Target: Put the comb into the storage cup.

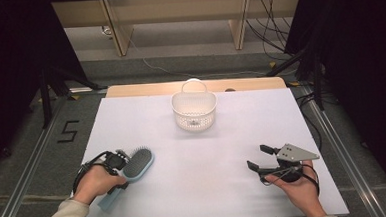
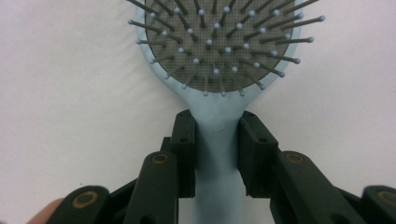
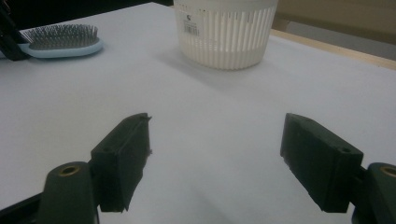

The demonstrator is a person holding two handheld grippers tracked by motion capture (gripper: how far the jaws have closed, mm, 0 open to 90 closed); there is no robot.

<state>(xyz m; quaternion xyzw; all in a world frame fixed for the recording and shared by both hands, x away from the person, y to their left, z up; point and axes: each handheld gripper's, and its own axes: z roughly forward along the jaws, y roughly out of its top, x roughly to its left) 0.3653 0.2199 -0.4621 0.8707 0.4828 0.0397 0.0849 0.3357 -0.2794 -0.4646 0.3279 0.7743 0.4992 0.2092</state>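
Observation:
A light blue hairbrush (image 1: 138,163) with a grey bristle pad lies bristles-up at the front left of the white table (image 1: 198,153). My left gripper (image 1: 124,176) is shut on it. In the left gripper view the two black pads (image 2: 184,140) press on either side of the brush's neck (image 2: 218,135), just below the head (image 2: 219,46). My right gripper (image 1: 256,156) rests at the front right, open, with nothing between its jaws (image 3: 217,149). It faces left across the table, and its view takes in the hairbrush (image 3: 60,42) far off at the upper left.
A white slatted basket (image 1: 195,119) with a handle stands at the back middle of the table; in the right gripper view the basket (image 3: 226,35) carries a barcode label. Beyond the table's wooden far edge (image 1: 195,86) are floor, cables and stand legs.

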